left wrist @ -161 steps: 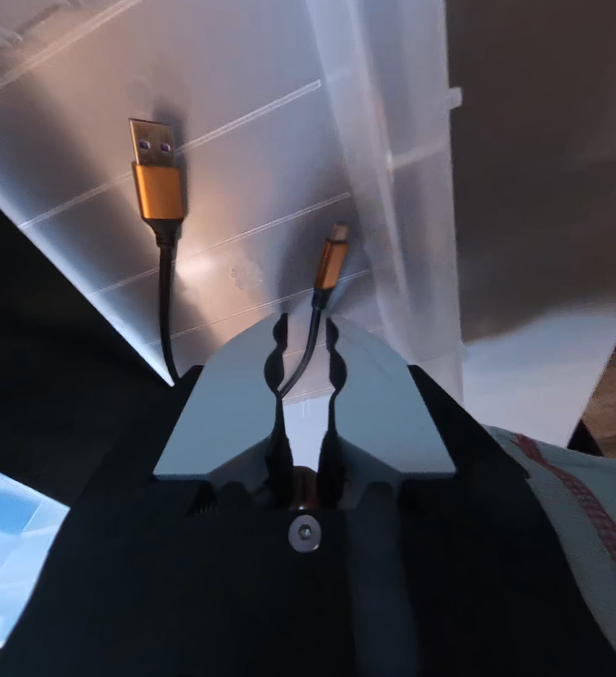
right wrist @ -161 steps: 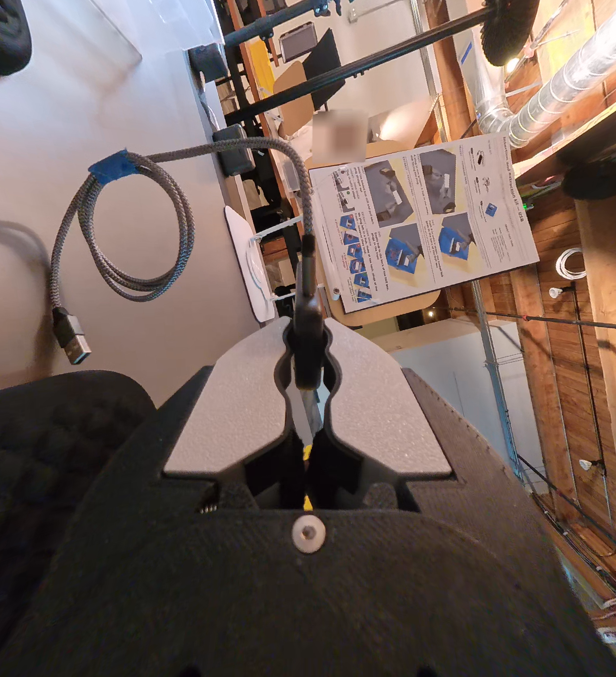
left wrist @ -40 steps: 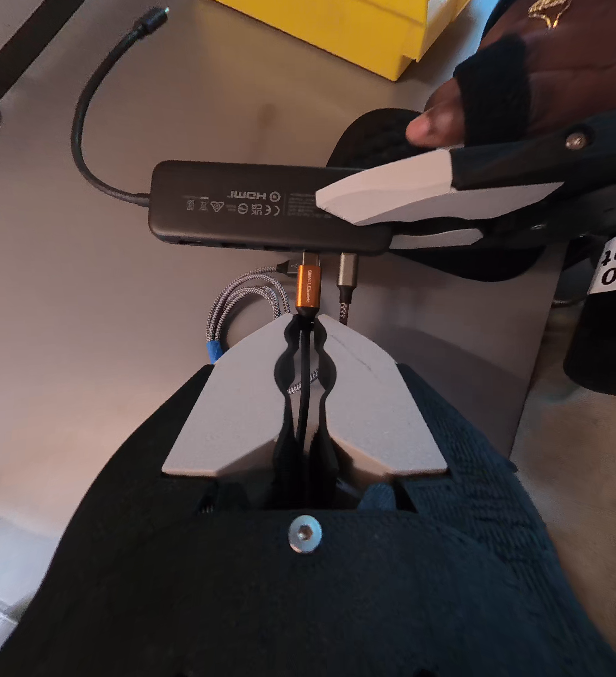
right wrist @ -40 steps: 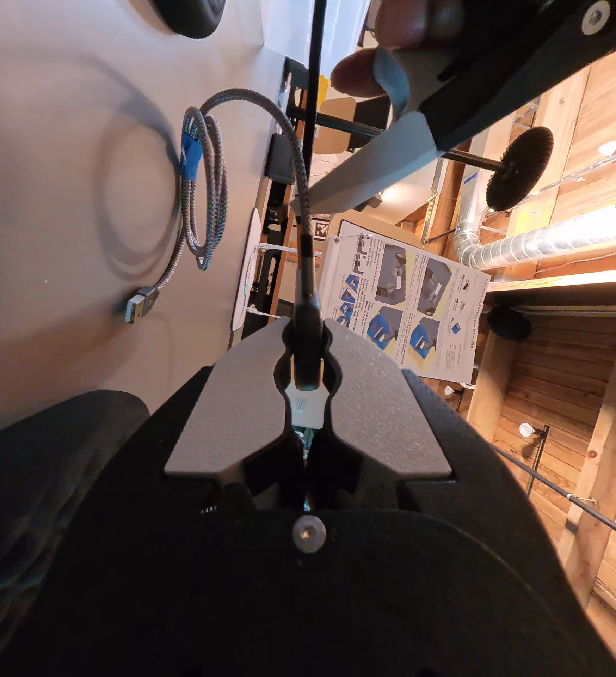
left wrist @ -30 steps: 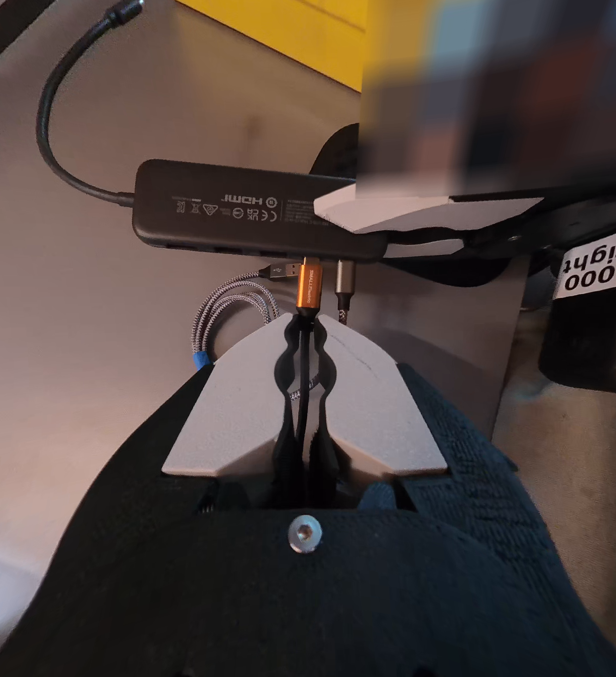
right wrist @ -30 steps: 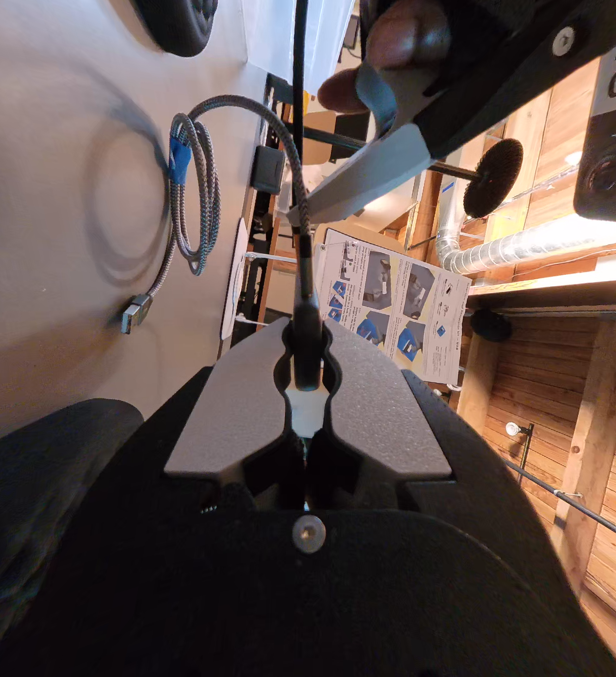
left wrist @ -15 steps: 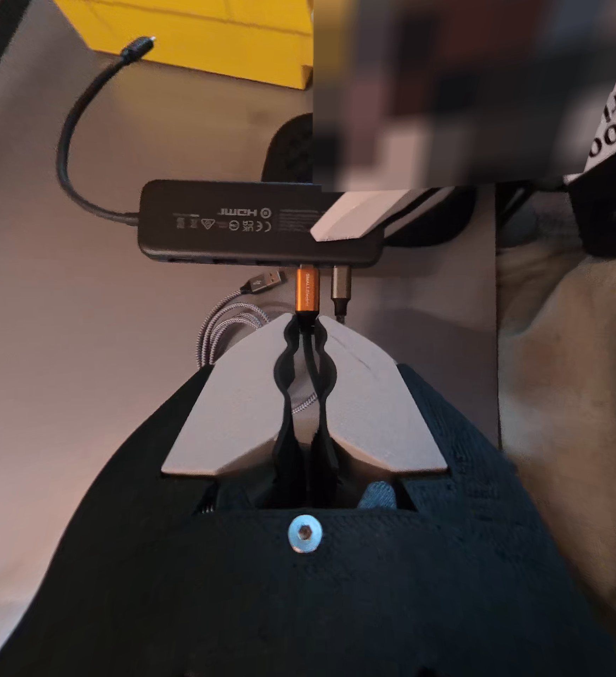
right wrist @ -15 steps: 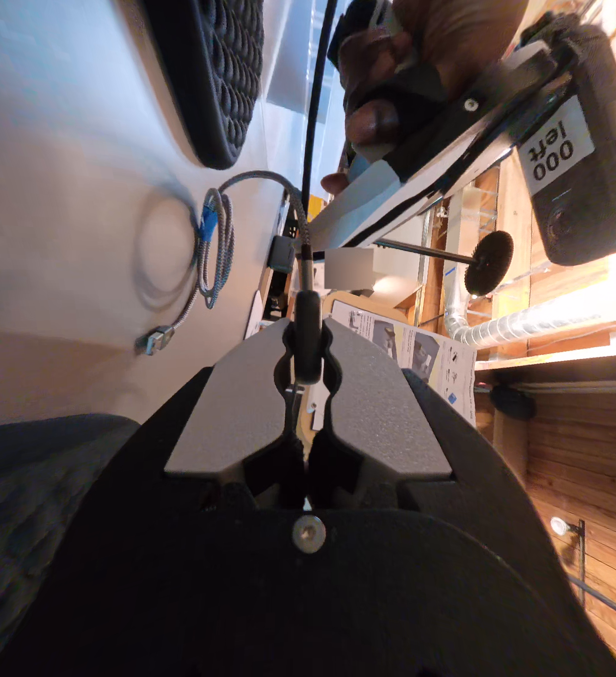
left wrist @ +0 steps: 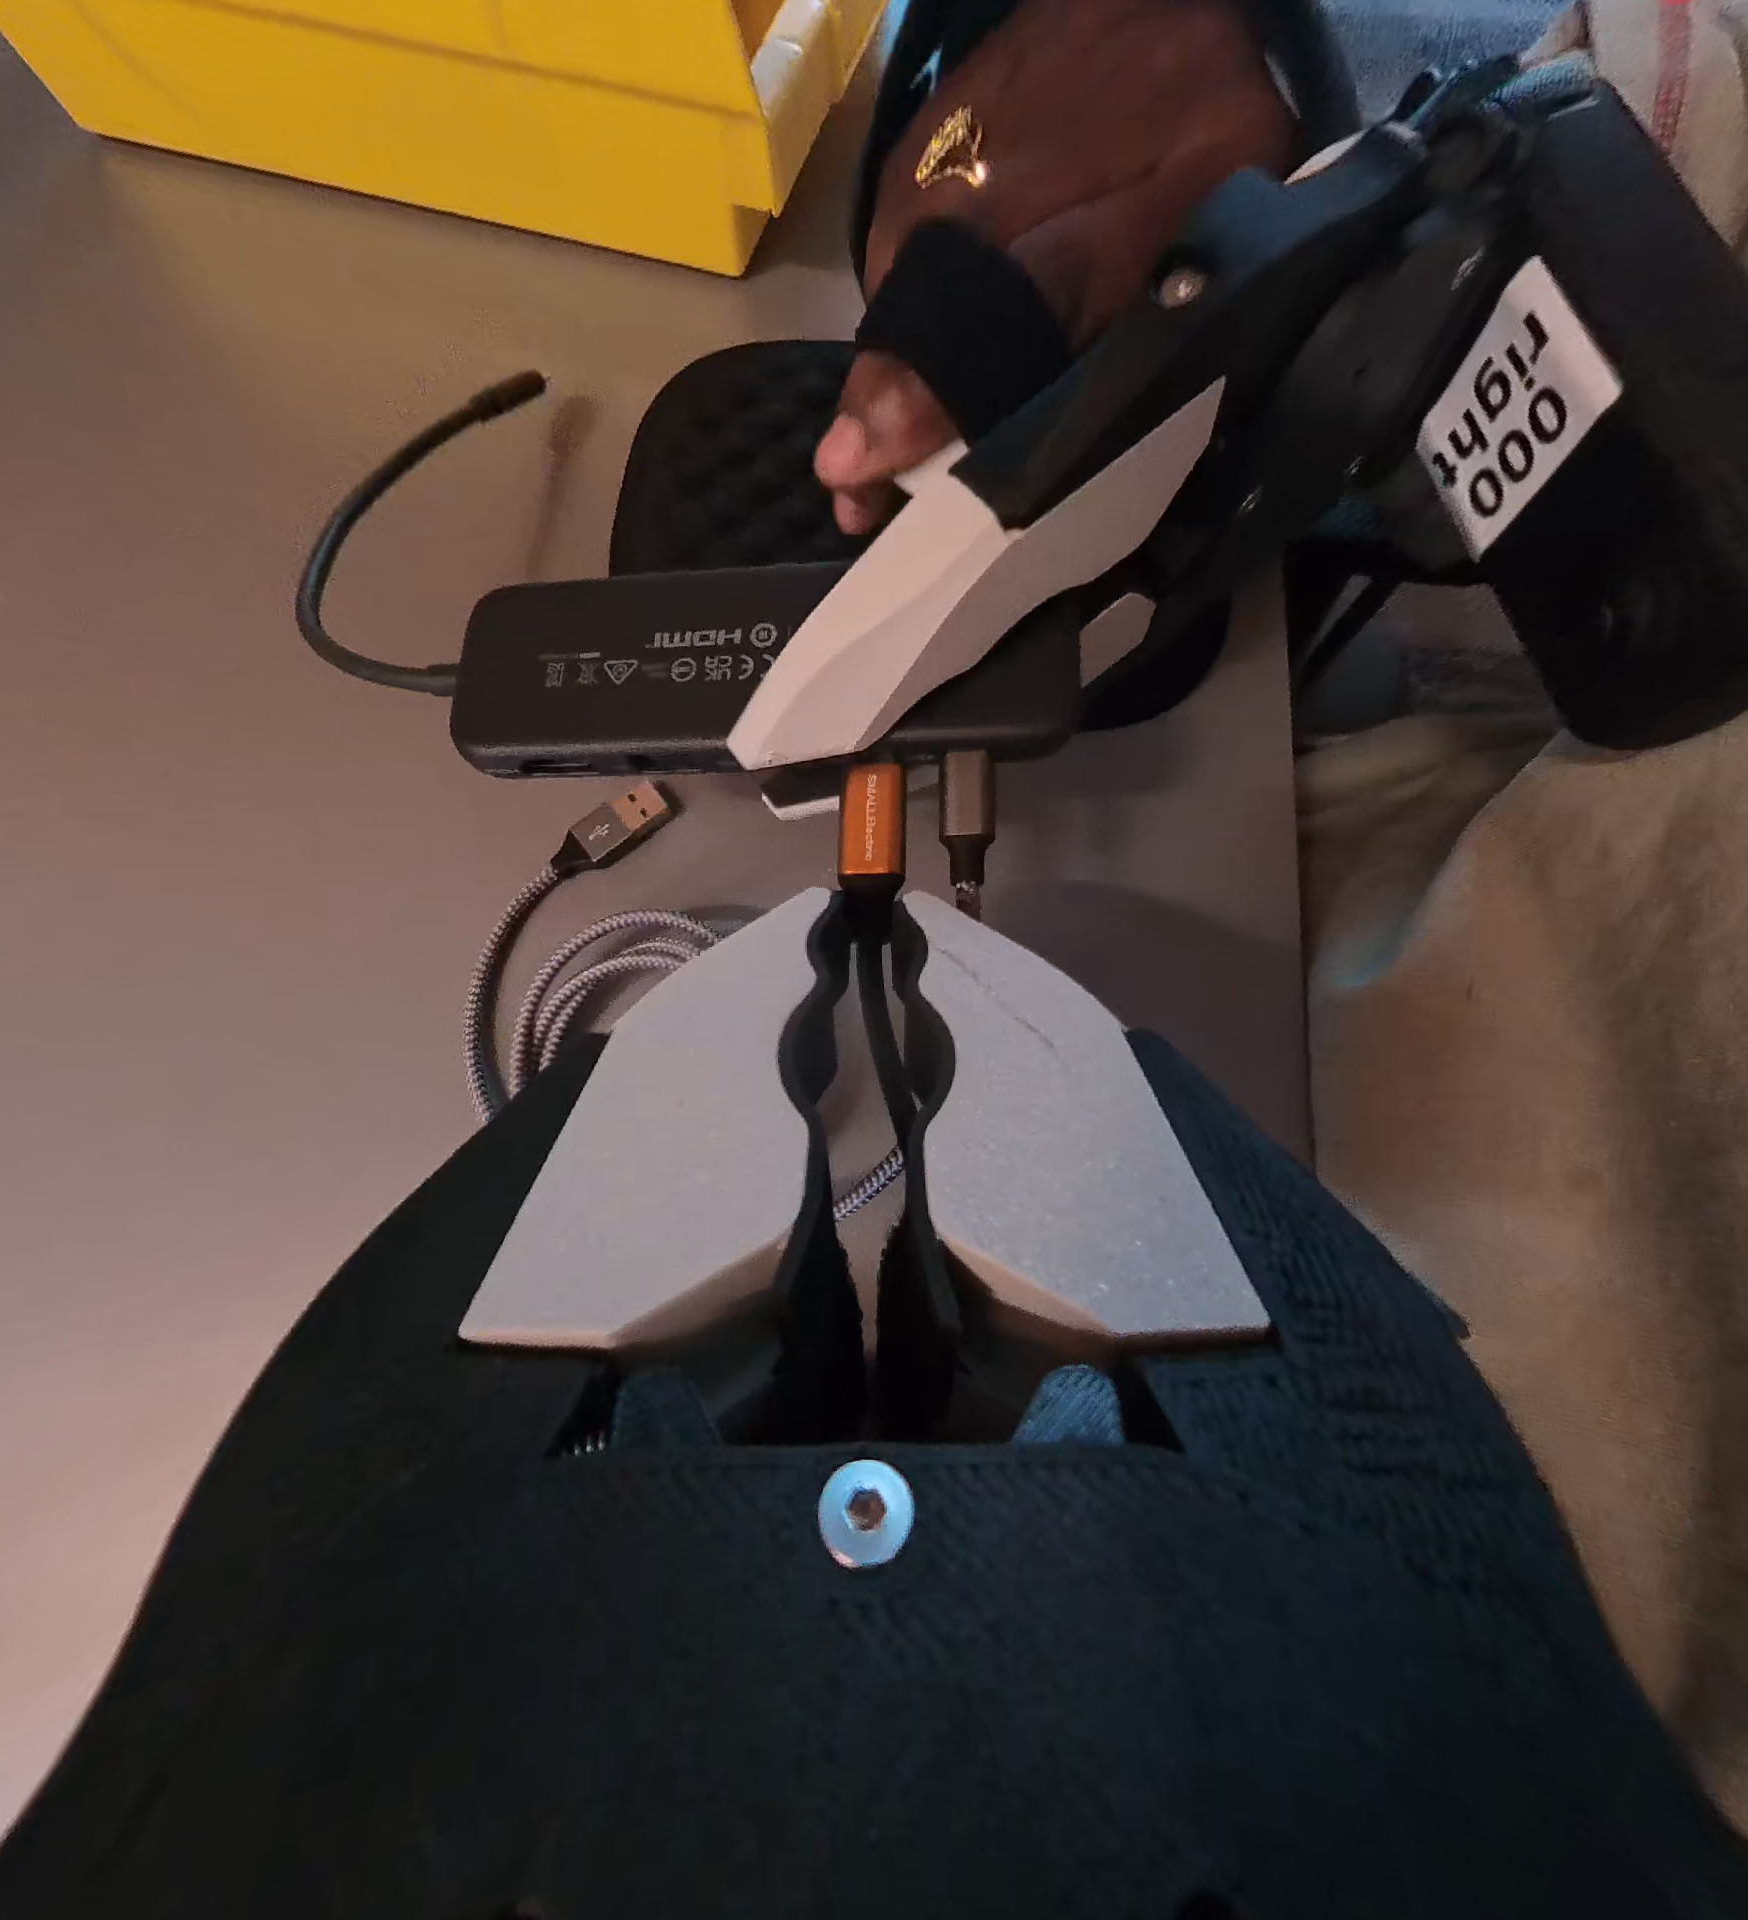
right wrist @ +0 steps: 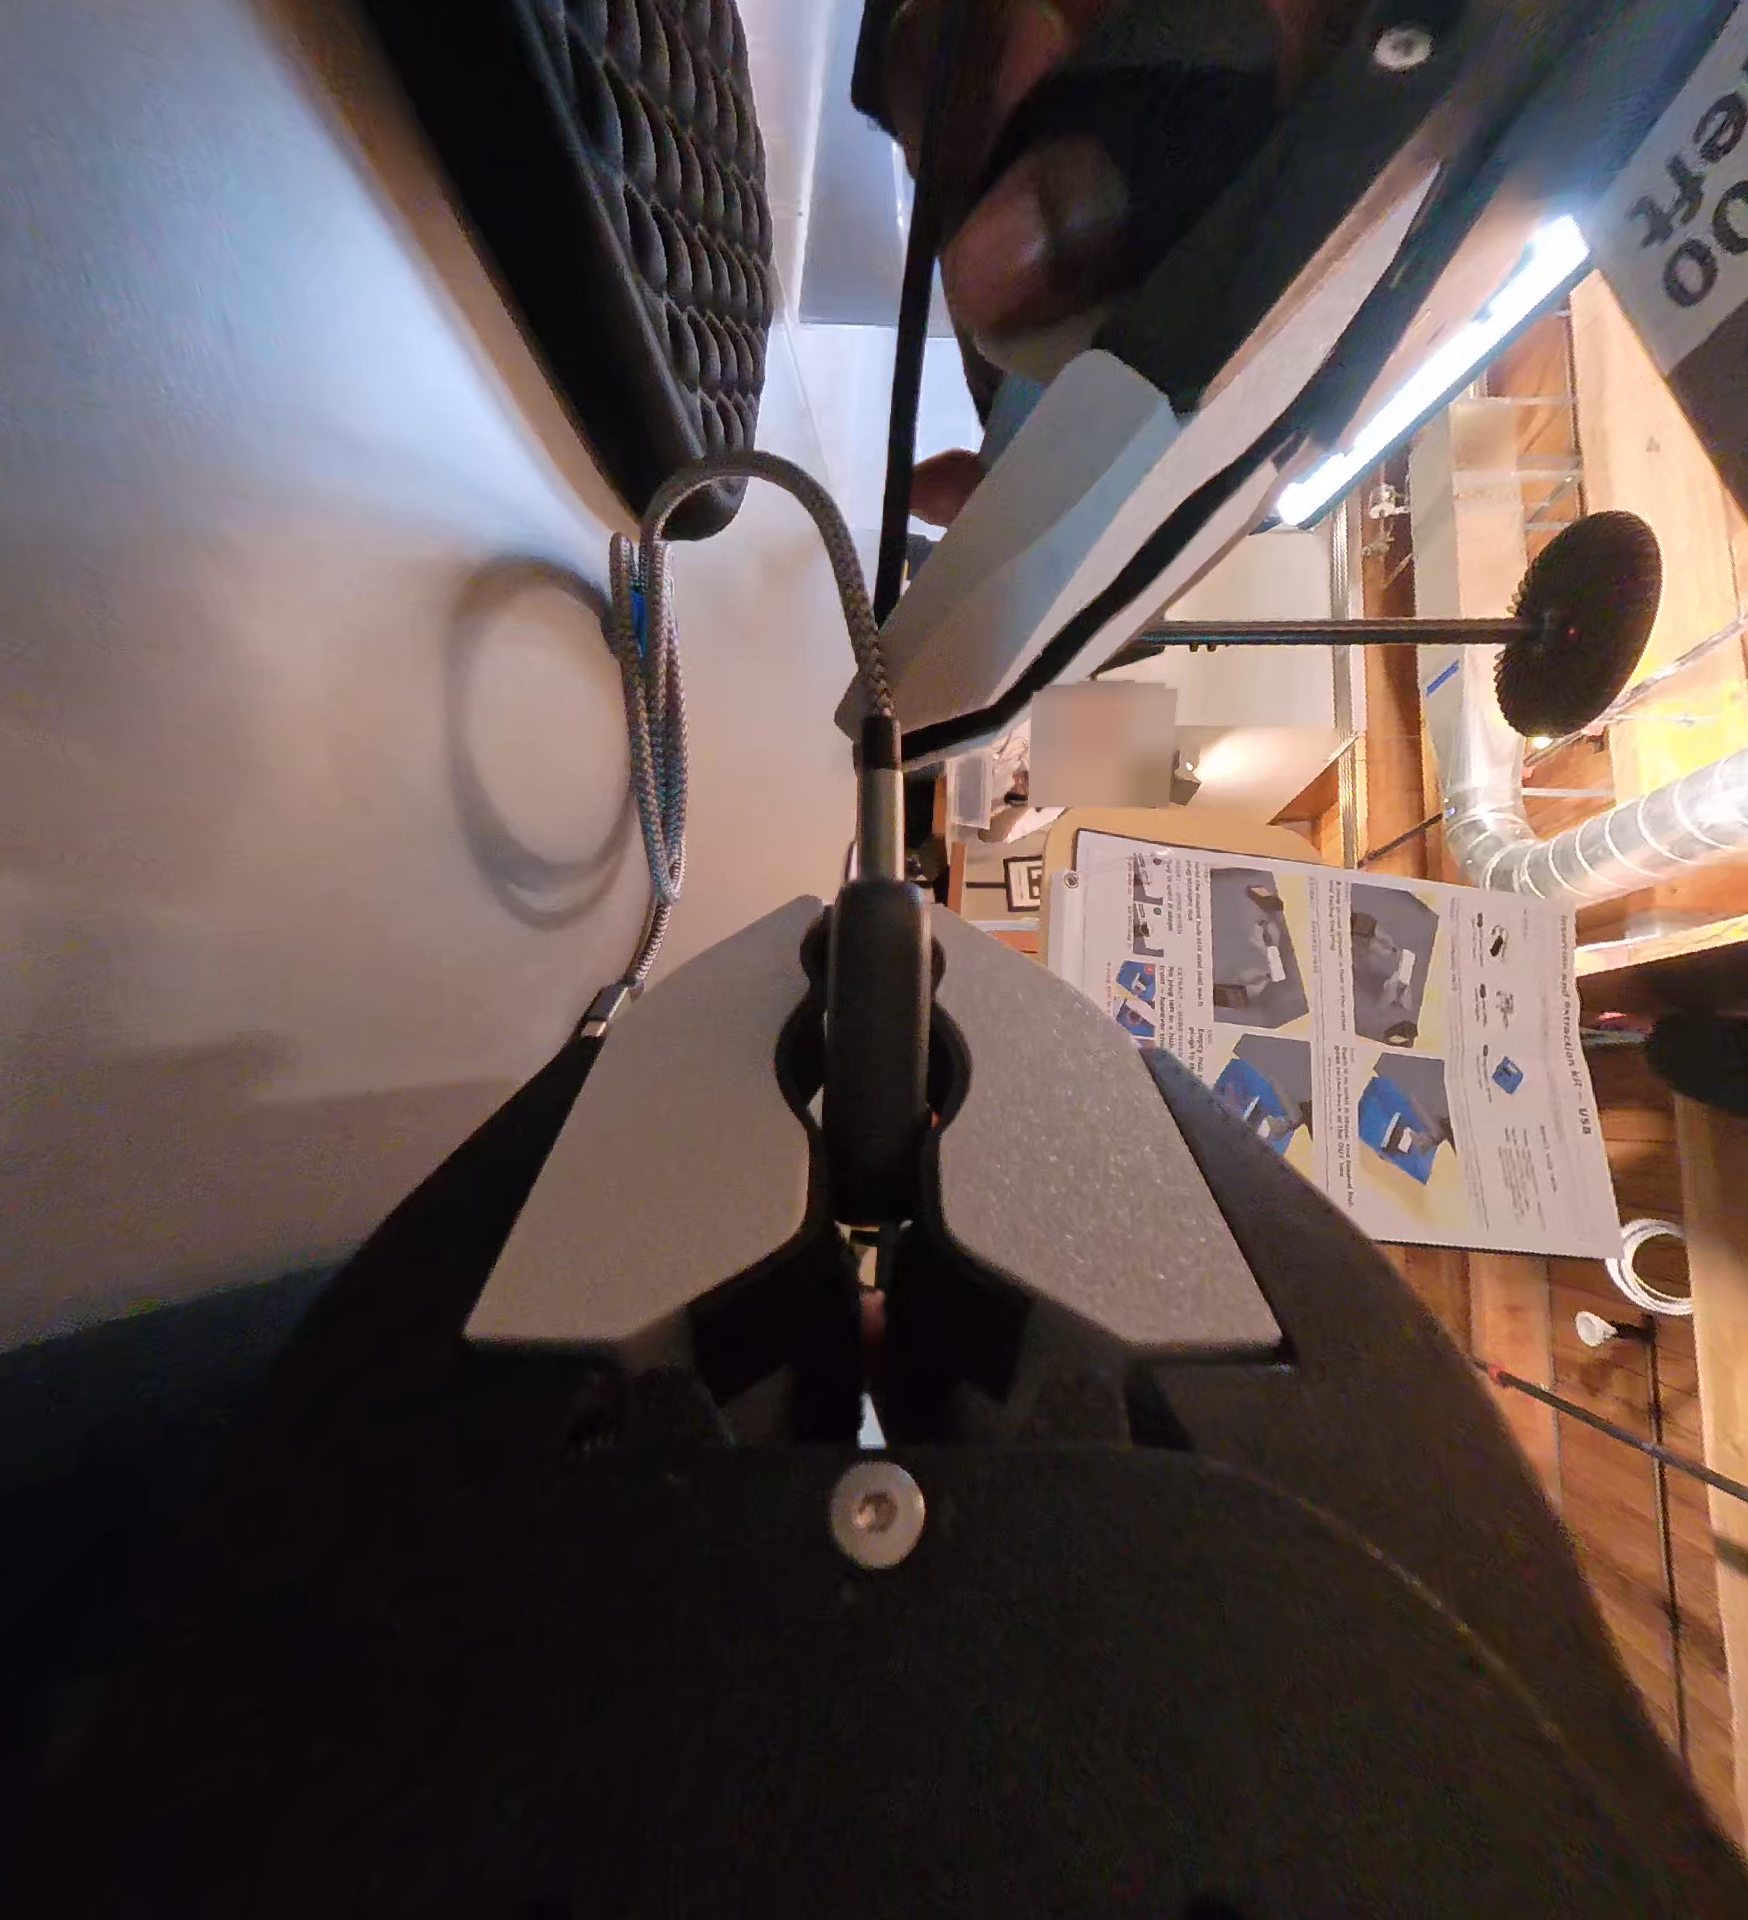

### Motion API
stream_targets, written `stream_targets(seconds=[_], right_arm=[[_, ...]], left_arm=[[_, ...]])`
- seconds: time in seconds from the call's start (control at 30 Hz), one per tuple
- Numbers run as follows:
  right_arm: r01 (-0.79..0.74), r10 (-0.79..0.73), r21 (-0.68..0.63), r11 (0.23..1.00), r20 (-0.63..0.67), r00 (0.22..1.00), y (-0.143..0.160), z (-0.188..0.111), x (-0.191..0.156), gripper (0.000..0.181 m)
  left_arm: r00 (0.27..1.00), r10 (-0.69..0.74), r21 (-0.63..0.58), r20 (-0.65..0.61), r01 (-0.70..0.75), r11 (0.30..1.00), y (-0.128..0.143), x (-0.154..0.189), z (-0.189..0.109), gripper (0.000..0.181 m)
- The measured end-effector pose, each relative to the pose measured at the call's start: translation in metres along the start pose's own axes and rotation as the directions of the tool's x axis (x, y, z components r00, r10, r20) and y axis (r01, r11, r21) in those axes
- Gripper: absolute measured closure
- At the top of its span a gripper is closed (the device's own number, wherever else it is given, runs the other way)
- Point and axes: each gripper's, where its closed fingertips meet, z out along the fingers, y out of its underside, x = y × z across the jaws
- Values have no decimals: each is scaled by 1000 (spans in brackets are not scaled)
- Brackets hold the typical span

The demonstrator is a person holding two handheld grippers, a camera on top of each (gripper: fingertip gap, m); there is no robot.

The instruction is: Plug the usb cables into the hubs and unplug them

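Note:
A black USB hub [left wrist: 621, 675] is held just above the grey table by my right gripper [left wrist: 761, 779], which is shut on its right half. My left gripper [left wrist: 870, 904] is shut on a black cable right behind its orange plug [left wrist: 872, 826], which sits in the hub's near edge. A grey plug [left wrist: 965, 810] sits in the port beside it. Its braided grey cable [left wrist: 579, 966] lies coiled on the table with a free USB end [left wrist: 621, 821]. In the right wrist view the gripper [right wrist: 875, 914] clamps the hub [right wrist: 875, 1060] edge-on, with the grey plug [right wrist: 878, 800] ahead.
A yellow bin [left wrist: 434, 125] stands at the back. A black mesh pad [left wrist: 735, 457] lies behind the hub. The hub's own short lead [left wrist: 350, 582] curls to the left. The table edge [left wrist: 1291, 831] runs along the right. A gloved hand [left wrist: 1036, 208] holds the right gripper.
Five seconds ago my left gripper held the orange cable unplugged over a clear bin; it is now in the hub. In the last second the right gripper tilted and the hub sank toward the table.

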Motion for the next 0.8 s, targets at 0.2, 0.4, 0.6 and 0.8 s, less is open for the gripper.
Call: stream_targets(seconds=[0.2, 0.4, 0.6, 0.8], right_arm=[[-21, 21, -24, 999, -20, 1000, 1, 1, 4, 160], [-23, 23, -40, 999, -4, 1000, 0, 3, 5, 169], [22, -20, -64, 998, 28, 999, 2, 8, 3, 170], [36, -33, -66, 997, 51, 998, 0, 10, 3, 171]], left_arm=[[1000, 9, -14, -11, -9, 1000, 2, 2, 1, 174], [1000, -5, 2, -3, 5, 1000, -2, 0, -1, 174], [992, -38, -91, 124, 50, 995, 1, -6, 2, 175], [991, -48, -75, 128, 58, 996, 1, -8, 1, 174]])
